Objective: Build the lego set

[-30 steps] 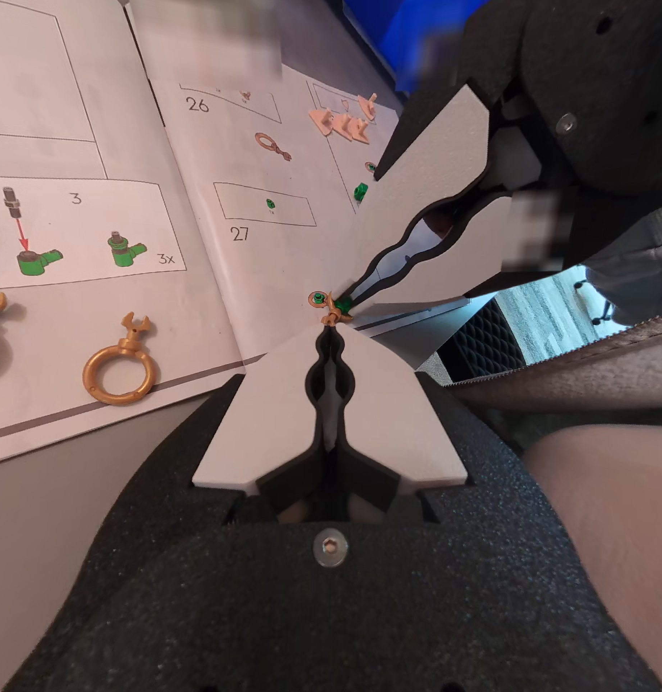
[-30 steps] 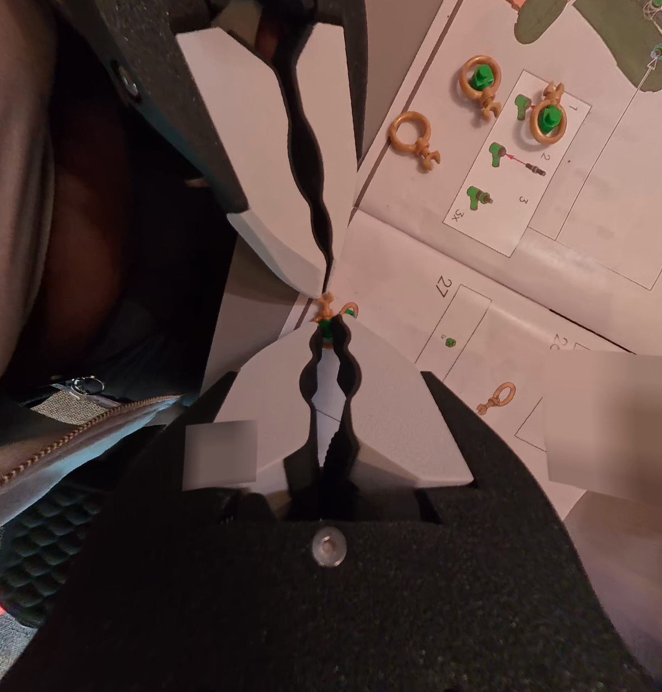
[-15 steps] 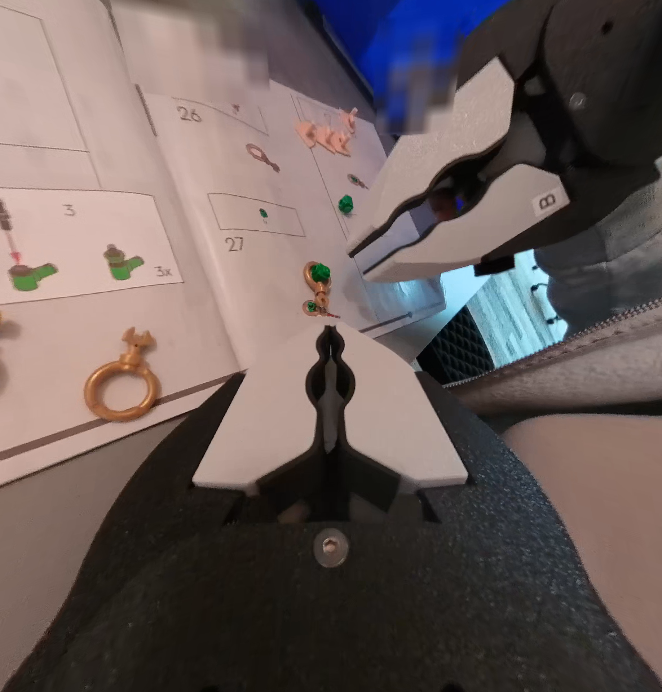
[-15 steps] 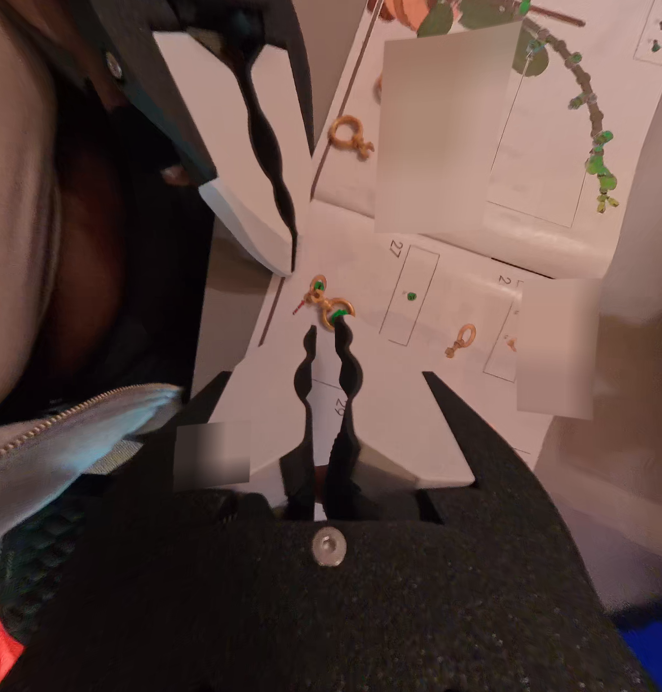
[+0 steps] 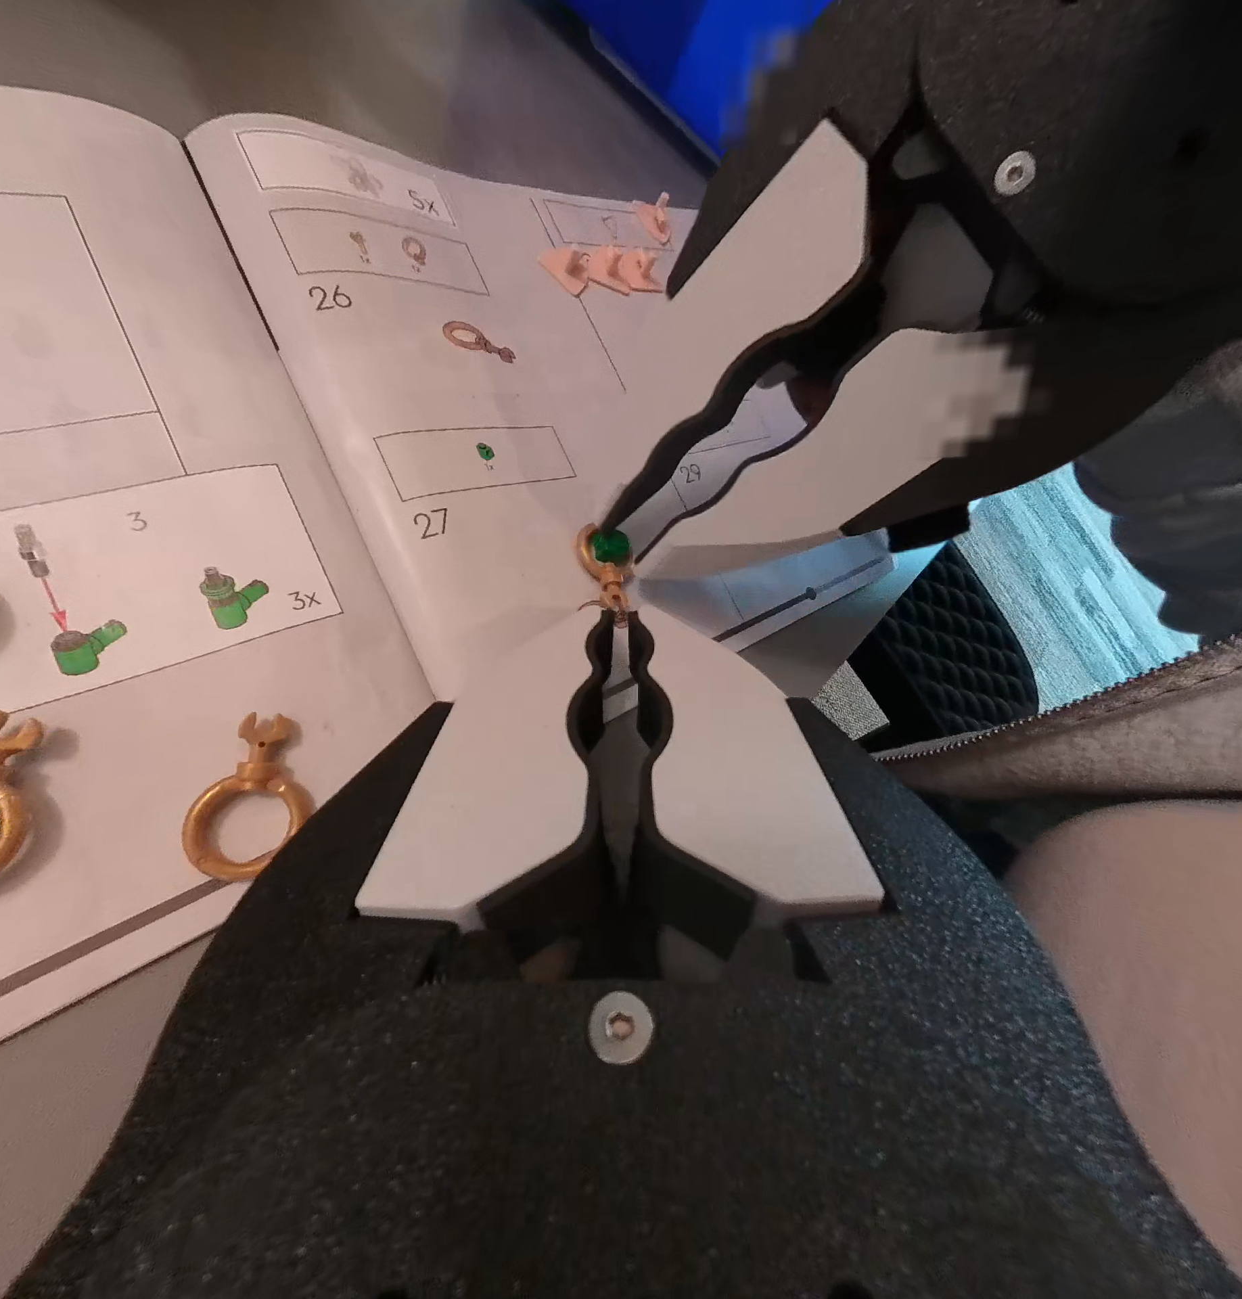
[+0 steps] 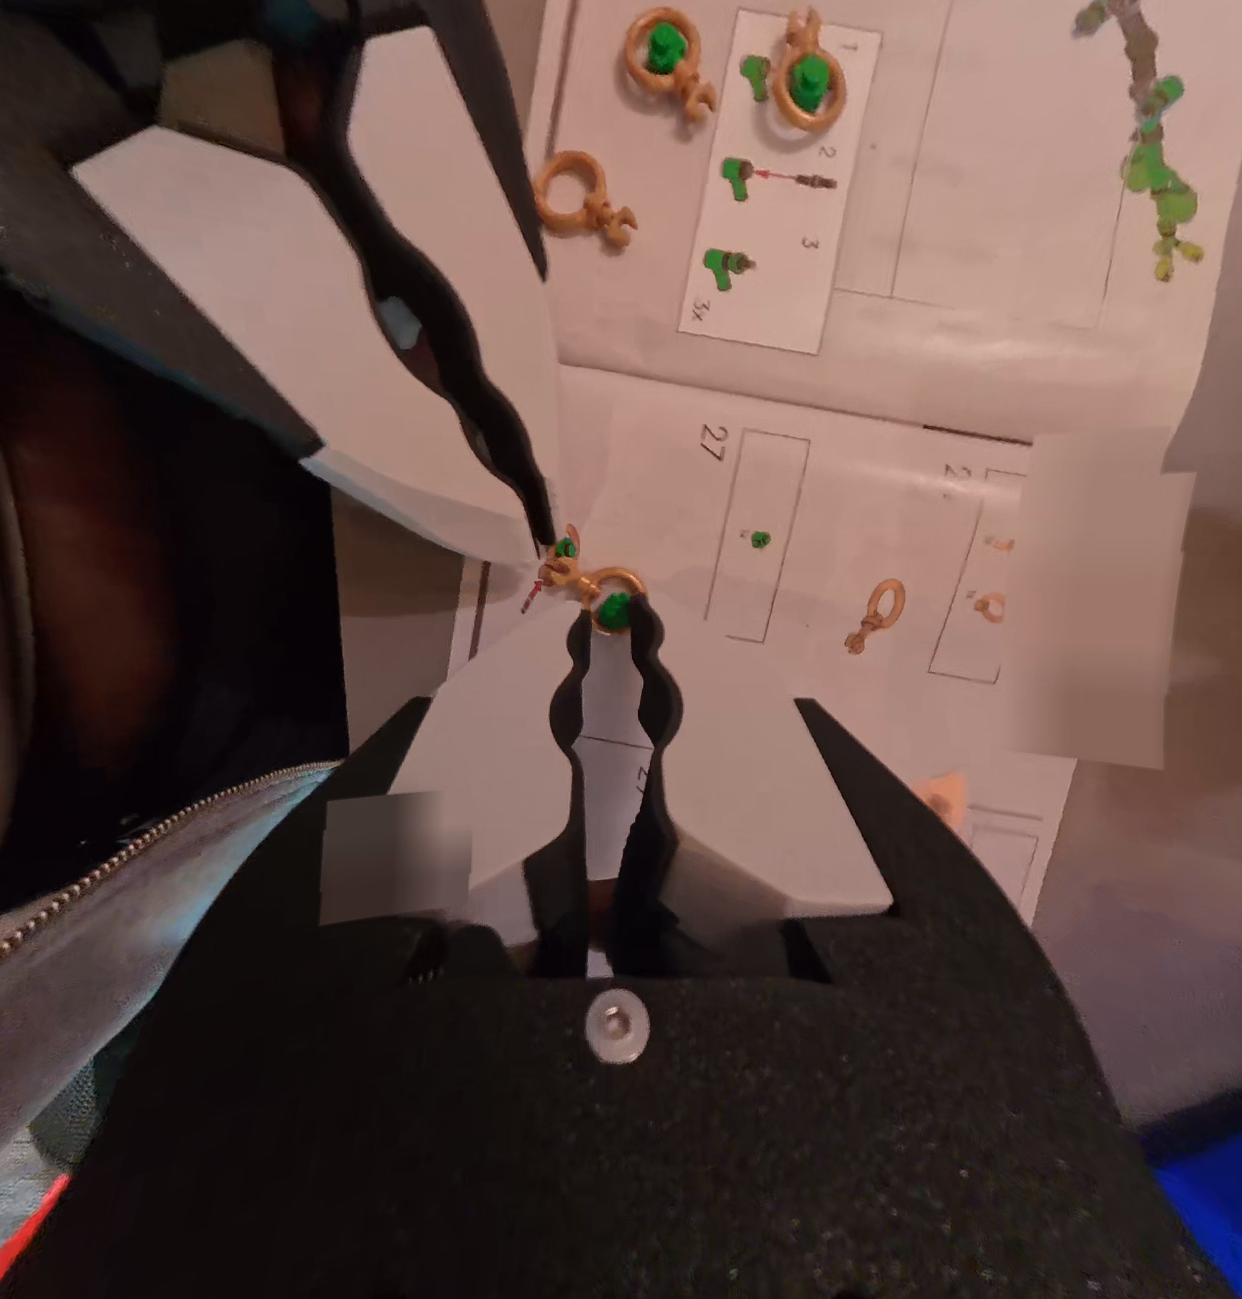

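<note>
Gold ring assembly (image 5: 606, 562) with its green stud (image 6: 613, 610) hangs over the open instruction booklet (image 5: 393, 393), pinched between both grippers: left gripper (image 5: 617, 613) apparently clamping its clip end, right gripper (image 6: 611, 618) closed on the stud.

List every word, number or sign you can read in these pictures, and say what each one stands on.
I do not copy writing; these things bear it.
Open instruction booklet: printed step numbers beside framed part boxes.
Same booklet: tiny count marks in the boxes, several too small to read.
Right gripper: a mosaic patch lies on one finger; nothing legible.
Left gripper and the gold ring assembly held by both: no writing shows.
</note>
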